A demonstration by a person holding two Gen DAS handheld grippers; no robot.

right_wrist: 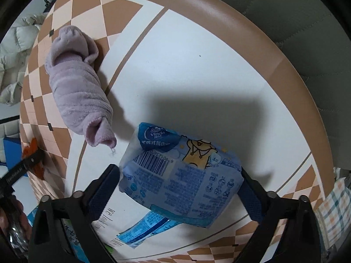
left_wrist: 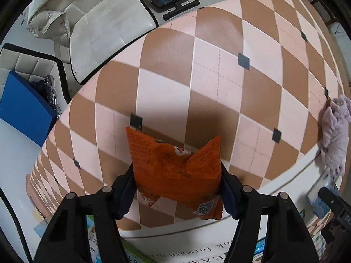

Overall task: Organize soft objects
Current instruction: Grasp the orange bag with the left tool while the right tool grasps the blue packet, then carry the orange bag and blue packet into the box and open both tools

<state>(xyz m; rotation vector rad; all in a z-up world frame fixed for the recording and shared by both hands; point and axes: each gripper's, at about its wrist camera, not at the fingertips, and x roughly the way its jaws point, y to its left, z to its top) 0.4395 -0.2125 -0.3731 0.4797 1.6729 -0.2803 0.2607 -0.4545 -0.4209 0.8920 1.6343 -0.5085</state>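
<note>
Two soft packs ride above the worktop [right_wrist: 197, 50]: your left hand-held gripper [left_wrist: 177, 188] clamps the crinkly orange snack bag [left_wrist: 175, 164] mid-body, your right hand-held gripper [right_wrist: 179, 188] the squashy tissue pack [right_wrist: 182, 175]; both look light, so squeeze gently.

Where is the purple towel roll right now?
In the right wrist view the purple towel roll lies upper left on the table, just beyond the blue tissue pack in the right gripper.

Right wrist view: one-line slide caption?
Right tool grips a blue tissue pack above the table, beside a rolled purple towel.
</note>
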